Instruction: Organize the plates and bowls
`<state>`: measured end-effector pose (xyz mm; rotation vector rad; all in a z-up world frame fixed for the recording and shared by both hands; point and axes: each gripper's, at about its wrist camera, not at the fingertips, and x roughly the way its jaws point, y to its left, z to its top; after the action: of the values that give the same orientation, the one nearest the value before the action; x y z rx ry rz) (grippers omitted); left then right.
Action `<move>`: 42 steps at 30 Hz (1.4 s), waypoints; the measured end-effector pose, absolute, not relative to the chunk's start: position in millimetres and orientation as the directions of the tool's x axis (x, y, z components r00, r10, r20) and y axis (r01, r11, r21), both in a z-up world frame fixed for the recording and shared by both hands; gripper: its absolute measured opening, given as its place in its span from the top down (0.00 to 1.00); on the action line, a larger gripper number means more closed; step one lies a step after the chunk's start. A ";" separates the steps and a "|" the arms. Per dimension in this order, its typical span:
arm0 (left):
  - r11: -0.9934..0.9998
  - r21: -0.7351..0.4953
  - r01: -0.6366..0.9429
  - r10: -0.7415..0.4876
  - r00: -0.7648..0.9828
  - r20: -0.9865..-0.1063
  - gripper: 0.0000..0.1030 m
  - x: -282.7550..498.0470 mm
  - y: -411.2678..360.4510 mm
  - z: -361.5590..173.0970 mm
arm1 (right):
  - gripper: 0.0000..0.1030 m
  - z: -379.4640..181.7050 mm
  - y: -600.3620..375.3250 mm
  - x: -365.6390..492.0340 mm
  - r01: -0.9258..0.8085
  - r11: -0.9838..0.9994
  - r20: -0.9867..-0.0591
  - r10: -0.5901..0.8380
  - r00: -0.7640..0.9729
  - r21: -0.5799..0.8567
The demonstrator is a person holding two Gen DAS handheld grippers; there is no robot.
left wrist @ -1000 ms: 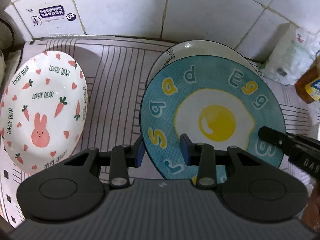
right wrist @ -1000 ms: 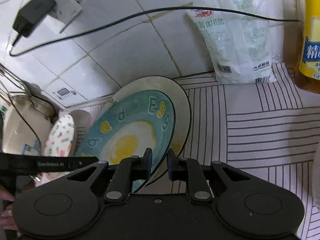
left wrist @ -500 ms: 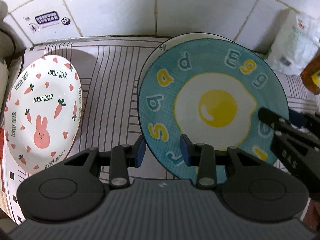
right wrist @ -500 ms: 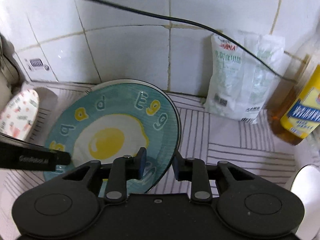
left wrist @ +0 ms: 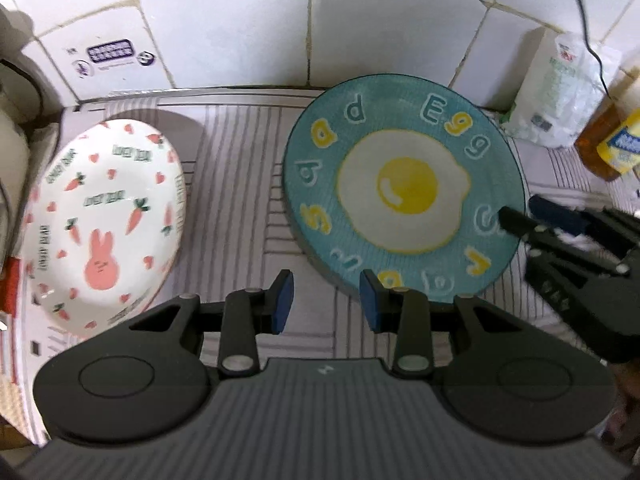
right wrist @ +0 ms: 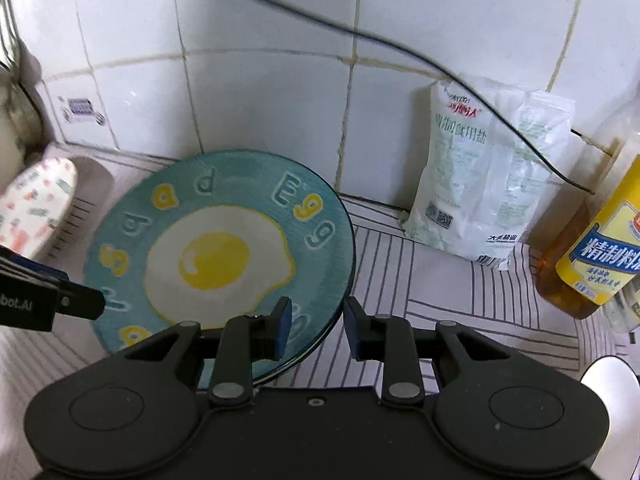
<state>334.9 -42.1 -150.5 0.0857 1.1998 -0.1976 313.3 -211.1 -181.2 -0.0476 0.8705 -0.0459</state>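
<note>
A teal plate with a fried-egg print (left wrist: 404, 196) lies flat on the striped cloth, covering the plate under it; it also shows in the right wrist view (right wrist: 216, 256). A white plate with rabbit and carrots (left wrist: 100, 224) lies to its left. My left gripper (left wrist: 326, 306) is open and empty, just short of the teal plate's near edge. My right gripper (right wrist: 314, 326) is open, its jaws on either side of the teal plate's right rim without pinching it; it shows at the right of the left wrist view (left wrist: 520, 216).
A white salt bag (right wrist: 480, 176) leans on the tiled wall at the right. A yellow-labelled oil bottle (right wrist: 600, 248) stands further right. A black cable (right wrist: 360, 36) hangs across the wall. A white rim (right wrist: 612, 384) shows at the lower right corner.
The teal plate has come down flat onto the plate beneath. My right gripper has opened off its rim. My left gripper has drawn back from the plate's edge.
</note>
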 end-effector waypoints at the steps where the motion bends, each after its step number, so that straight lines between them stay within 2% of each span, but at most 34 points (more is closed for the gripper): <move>1: 0.979 -0.027 0.202 -0.099 0.354 -0.930 0.66 330.8 -39.3 -148.5 | 0.68 -176.6 -211.4 308.2 0.011 0.999 -0.755 -0.041 0.655 -0.045; 5: 0.981 -0.030 0.194 -0.100 0.362 -0.927 0.65 312.2 -27.2 -137.3 | 0.67 -161.5 -207.7 290.9 -0.008 1.000 -0.736 0.006 0.676 0.001; 8: 0.984 -0.004 0.179 -0.073 0.380 -0.922 0.64 297.3 -21.0 -129.2 | 0.59 -150.4 -200.8 278.2 -0.014 0.999 -0.728 0.034 0.685 0.034; 11: 0.986 0.005 0.169 -0.063 0.394 -0.917 0.63 283.5 -16.2 -121.5 | 0.53 -140.6 -186.3 267.1 -0.050 0.998 -0.736 0.015 0.677 -0.026; 13: 0.986 0.002 0.165 -0.066 0.404 -0.912 0.62 274.4 -12.6 -116.3 | 0.53 -135.3 -173.1 259.4 -0.092 0.991 -0.734 -0.008 0.679 -0.097; 18: 0.987 0.009 0.158 -0.061 0.431 -0.900 0.59 250.7 -3.6 -99.7 | 0.43 -115.2 -160.4 239.5 -0.172 0.984 -0.713 0.086 0.696 -0.048; 21: 0.990 0.013 0.139 -0.050 0.441 -0.896 0.54 242.2 3.2 -92.9 | 0.41 -104.2 -153.1 230.3 -0.212 0.977 -0.693 0.139 0.707 -0.019; 31: 0.998 0.048 0.027 0.032 0.428 -0.903 0.51 230.6 39.8 -91.6 | 0.38 -95.8 -128.1 224.3 -0.315 0.947 -0.653 0.281 0.703 0.069; 37: 0.997 0.071 -0.029 0.076 0.409 -0.909 0.46 230.0 63.6 -96.8 | 0.33 -94.7 -110.4 228.4 -0.389 0.912 -0.631 0.377 0.678 0.127; 42: 0.996 0.077 -0.049 0.091 0.409 -0.908 0.44 236.7 85.1 -106.1 | 0.31 -103.4 -92.9 235.7 -0.445 0.884 -0.643 0.426 0.636 0.146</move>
<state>236.7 85.0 -106.1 0.0401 1.1460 0.0882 235.7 -92.9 -103.4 -0.0273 0.7278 0.4979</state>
